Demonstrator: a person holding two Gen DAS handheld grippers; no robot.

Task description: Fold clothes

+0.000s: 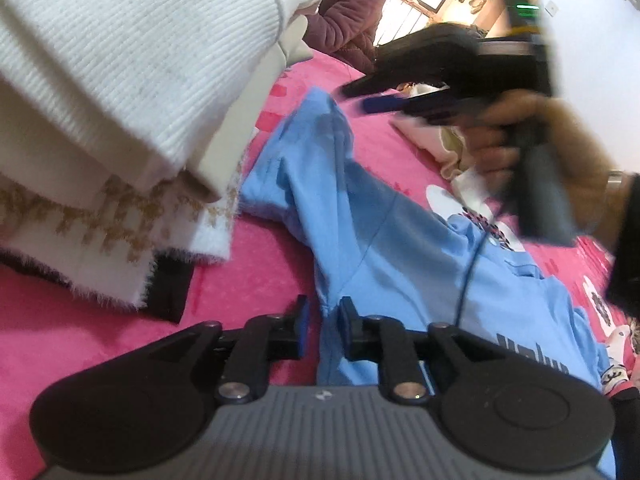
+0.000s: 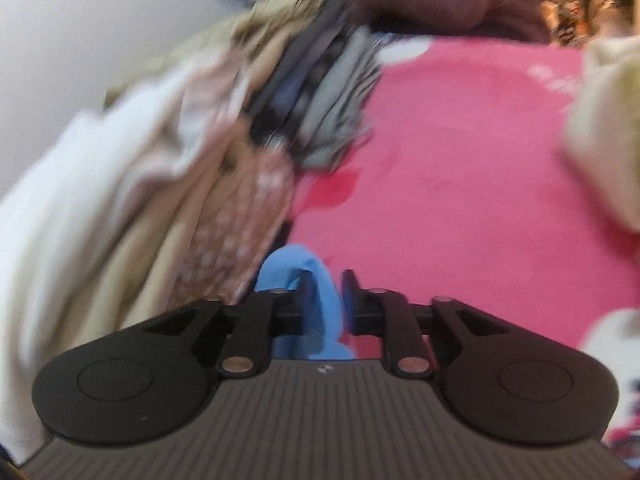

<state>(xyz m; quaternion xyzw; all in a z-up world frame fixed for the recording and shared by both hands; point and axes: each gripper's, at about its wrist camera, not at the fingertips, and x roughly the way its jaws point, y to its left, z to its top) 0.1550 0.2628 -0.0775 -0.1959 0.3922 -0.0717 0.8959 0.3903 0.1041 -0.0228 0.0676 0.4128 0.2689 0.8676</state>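
Observation:
A light blue hoodie (image 1: 400, 240) with dark print lies spread on the pink bed sheet (image 1: 100, 340). My left gripper (image 1: 325, 308) sits low over its near edge. The jaws stand a little apart, with a fold of blue cloth between them and no pad pressing on it. A hand holds my right gripper (image 1: 354, 96) at the far tip of the blue sleeve (image 1: 316, 112). In the blurred right wrist view the right gripper (image 2: 327, 284) has the blue sleeve (image 2: 280, 268) draped over the left finger and lying loose between the slightly parted jaws.
A stack of folded white knitwear (image 1: 120, 80) with a gold pattern fills the left, over a black garment (image 1: 172, 288). A cream garment (image 1: 428, 136) lies behind the right hand. A person in a maroon quilted jacket (image 1: 352, 12) is at the far edge. More piled clothes (image 2: 200, 160) rise left.

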